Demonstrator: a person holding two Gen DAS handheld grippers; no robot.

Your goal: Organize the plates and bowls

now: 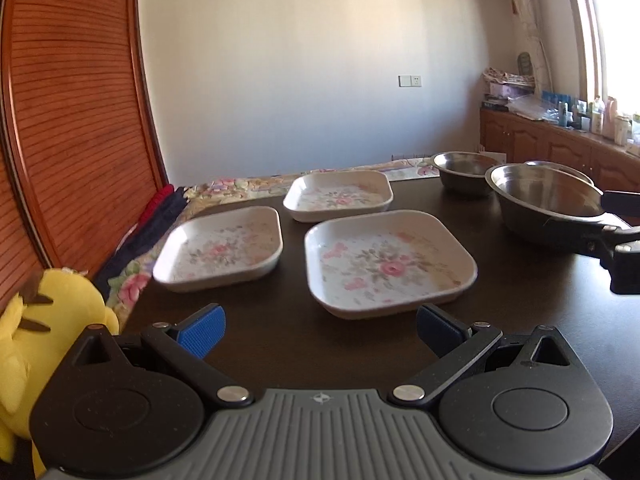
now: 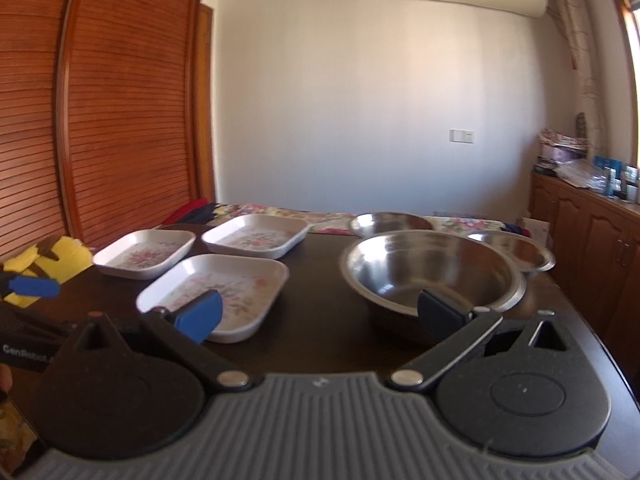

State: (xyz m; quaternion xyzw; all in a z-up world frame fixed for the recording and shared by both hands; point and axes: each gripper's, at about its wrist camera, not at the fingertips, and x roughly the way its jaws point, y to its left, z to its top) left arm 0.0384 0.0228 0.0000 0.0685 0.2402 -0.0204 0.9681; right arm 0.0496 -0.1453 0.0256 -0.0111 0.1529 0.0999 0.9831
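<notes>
Left tongs (image 1: 318, 330) and right tongs (image 2: 320, 314) gape wide, empty, over dark table (image 1: 280, 312); square floral plates (image 1: 390, 260), round steel bowls (image 2: 432, 276).

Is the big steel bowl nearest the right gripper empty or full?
Empty: the big steel bowl shows only bare shiny metal inside.

Two low forward views, shared table (image 1: 280, 344)

open right claw (image 2: 320, 314) before three plates, three steel bowls.
</notes>
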